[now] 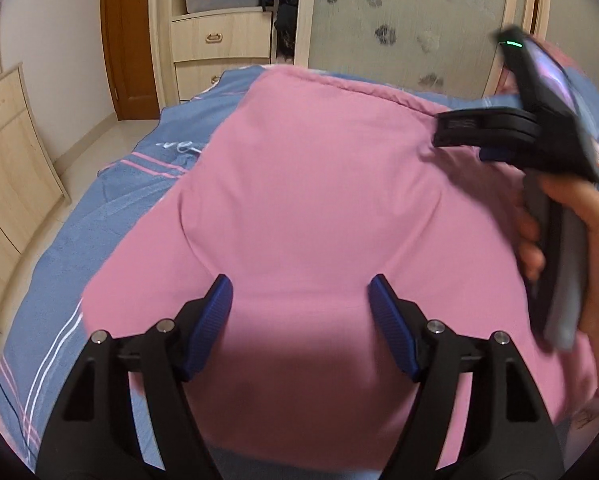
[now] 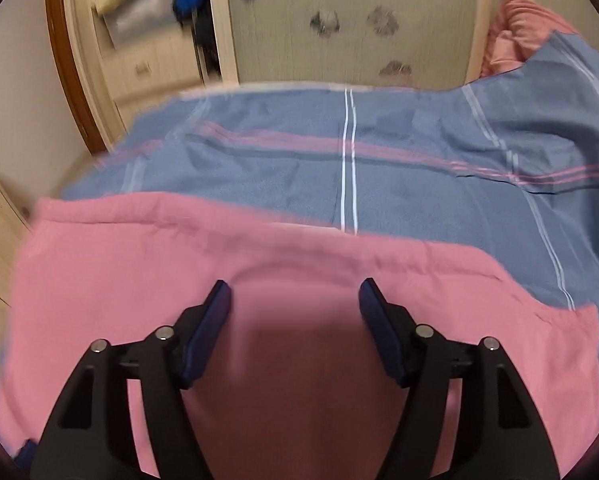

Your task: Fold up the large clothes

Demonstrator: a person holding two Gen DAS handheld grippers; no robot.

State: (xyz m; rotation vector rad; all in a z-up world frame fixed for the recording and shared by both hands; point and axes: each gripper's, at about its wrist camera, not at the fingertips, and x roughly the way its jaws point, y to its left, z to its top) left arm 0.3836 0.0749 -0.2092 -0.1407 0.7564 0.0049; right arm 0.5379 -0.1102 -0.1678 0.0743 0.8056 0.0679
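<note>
The pink garment (image 1: 311, 216) is lying spread on the bed (image 1: 59, 264), over the blue striped cover, with its hemmed edge (image 1: 363, 90) at the far side. The left gripper (image 1: 299, 312) is hovering above the cloth with its fingers (image 1: 213, 320) standing apart, gripping nothing. The right gripper (image 2: 295, 320) is likewise hovering over the garment, fingers (image 2: 383, 328) parted and empty. Risk assessment: a pinch taken here, mid-panel, is likely gathering the bed cover too, or dragging the fold crooked; the two grippers working close together are also risking collision.
</note>
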